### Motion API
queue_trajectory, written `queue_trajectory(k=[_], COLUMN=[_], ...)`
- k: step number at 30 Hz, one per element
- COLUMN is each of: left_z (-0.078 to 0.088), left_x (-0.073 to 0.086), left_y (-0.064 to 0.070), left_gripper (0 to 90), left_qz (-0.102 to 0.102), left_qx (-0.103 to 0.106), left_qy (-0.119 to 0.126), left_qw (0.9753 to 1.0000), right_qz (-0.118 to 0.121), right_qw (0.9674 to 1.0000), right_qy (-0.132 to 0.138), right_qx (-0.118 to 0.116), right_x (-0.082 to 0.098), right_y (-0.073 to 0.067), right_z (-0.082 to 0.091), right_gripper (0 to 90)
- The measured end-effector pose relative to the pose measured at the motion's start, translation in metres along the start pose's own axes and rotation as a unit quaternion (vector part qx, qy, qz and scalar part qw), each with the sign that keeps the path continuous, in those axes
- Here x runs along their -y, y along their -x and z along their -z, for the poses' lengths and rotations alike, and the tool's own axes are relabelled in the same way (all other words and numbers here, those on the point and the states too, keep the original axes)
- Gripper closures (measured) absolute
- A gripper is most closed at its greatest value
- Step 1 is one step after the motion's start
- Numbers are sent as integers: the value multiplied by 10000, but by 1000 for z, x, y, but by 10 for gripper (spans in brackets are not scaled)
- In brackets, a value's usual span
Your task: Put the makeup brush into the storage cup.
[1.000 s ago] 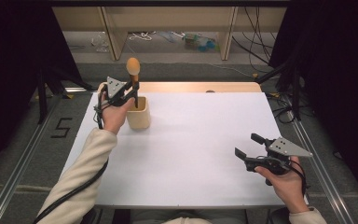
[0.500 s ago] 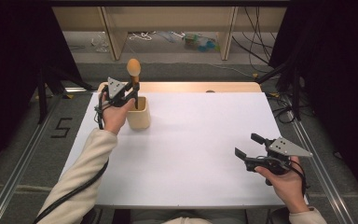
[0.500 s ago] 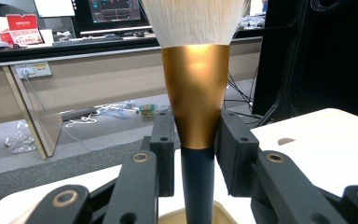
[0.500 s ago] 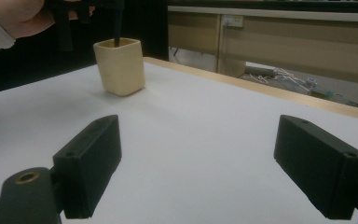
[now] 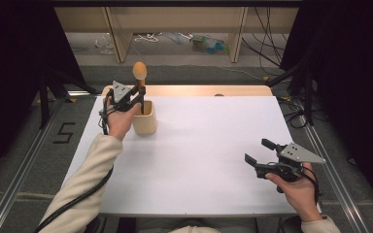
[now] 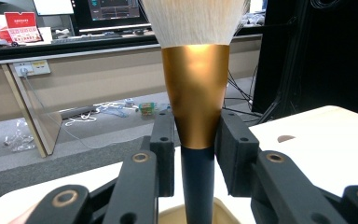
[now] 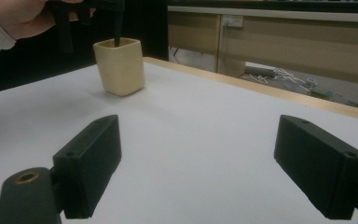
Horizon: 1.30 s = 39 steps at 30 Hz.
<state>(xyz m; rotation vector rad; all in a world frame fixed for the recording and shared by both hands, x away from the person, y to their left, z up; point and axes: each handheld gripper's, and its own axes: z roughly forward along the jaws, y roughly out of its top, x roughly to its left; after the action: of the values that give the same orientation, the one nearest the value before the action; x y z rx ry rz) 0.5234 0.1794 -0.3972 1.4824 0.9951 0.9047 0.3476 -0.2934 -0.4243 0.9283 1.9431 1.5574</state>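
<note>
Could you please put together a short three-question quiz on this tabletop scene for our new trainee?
1. True or false: the right gripper has its jaws clamped on the cup.
2. Which part of the makeup brush do the pads of the left gripper press on? A) the white bristles B) the lower end of the gold ferrule, where the dark handle begins C) the handle's bottom tip
3. Fill in: the brush stands upright with its handle's lower end inside the ____.

Key
1. False: its jaws stand wide apart over the bare white table, far from the cup.
2. B
3. cup
</note>
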Motion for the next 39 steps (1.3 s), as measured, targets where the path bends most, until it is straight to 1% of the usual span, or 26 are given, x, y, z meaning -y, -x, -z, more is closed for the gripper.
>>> queue_trajectory(k=[5, 23, 29, 34, 39], left_z=[0, -1, -2, -2, -2], left_x=[1, 6, 8, 9, 12], left_y=[0, 0, -1, -1, -1], left_gripper=[695, 695, 695, 695, 695], left_qz=[-21, 45, 22, 65, 34], left_qx=[-1, -19, -13, -25, -22], left_qy=[-24, -44, -72, -59, -100], left_qw=[10000, 10000, 10000, 10000, 9999], right_qz=[20, -2, -3, 5, 4], right_qw=[10000, 10000, 10000, 10000, 10000], right_qy=[-25, -1, 2, 5, 1], right_qx=[4, -4, -6, -2, -4], right_x=[0, 0, 0, 0, 0], right_y=[0, 0, 0, 0, 0], right_z=[1, 0, 0, 0, 0], right_gripper=[159, 159, 159, 159, 159])
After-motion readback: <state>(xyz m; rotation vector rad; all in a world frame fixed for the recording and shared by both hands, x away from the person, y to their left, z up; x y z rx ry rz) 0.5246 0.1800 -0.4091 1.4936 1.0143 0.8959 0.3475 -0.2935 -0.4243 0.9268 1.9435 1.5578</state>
